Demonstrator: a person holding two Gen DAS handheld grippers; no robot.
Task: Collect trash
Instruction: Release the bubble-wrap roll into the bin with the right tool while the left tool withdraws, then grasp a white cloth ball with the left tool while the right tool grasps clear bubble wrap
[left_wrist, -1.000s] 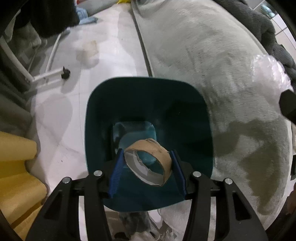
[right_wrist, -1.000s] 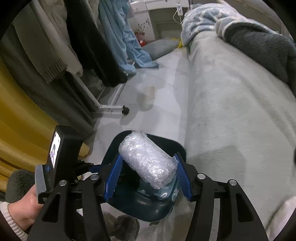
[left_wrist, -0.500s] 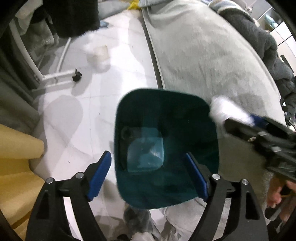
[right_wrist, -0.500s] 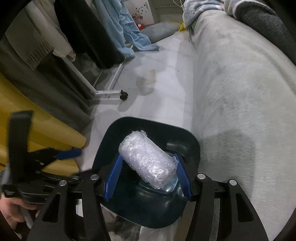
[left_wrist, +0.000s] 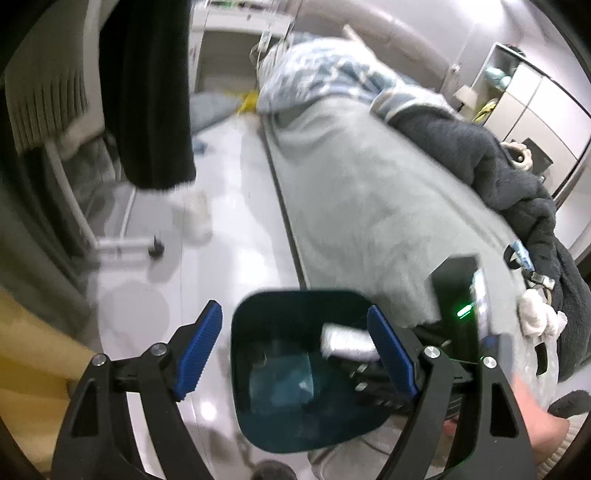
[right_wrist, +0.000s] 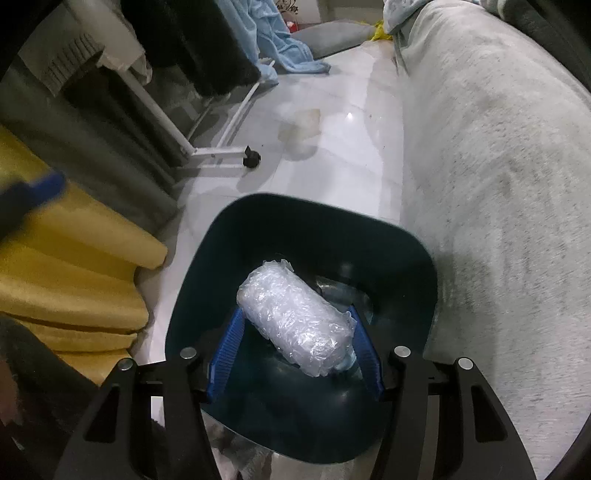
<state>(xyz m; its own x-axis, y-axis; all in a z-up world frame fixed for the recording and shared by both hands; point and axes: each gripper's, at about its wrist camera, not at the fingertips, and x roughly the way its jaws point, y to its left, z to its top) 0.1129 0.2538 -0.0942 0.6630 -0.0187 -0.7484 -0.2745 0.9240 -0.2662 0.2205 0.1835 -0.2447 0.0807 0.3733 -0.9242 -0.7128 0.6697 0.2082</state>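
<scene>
A dark teal bin (right_wrist: 295, 203) stands on the white floor beside the bed. My right gripper (right_wrist: 295, 314) reaches inside its mouth, shut on a roll of clear bubble wrap (right_wrist: 291, 317) that lies slantwise between the blue pads. My left gripper (left_wrist: 291, 321) hangs open and empty above the bin (left_wrist: 258, 417). In the left wrist view the bubble wrap roll (left_wrist: 347, 341) shows over the bin's right side, with the right gripper's black body (left_wrist: 458, 295) behind it. The left gripper's blue pad (right_wrist: 40, 188) is a blur at the left edge of the right wrist view.
A bed with a grey cover (left_wrist: 369, 184) and a dark fleece blanket (left_wrist: 498, 166) runs along the right. A clothes rack with a white leg and castor (right_wrist: 251, 160) and yellow fabric (right_wrist: 74, 258) crowd the left. A clear plastic scrap (right_wrist: 299, 125) lies on the floor.
My left jaws opened and the cardboard ring left them; that gripper then rose and tilted up. My right gripper sank toward the bin with the bubble wrap roll still held.
</scene>
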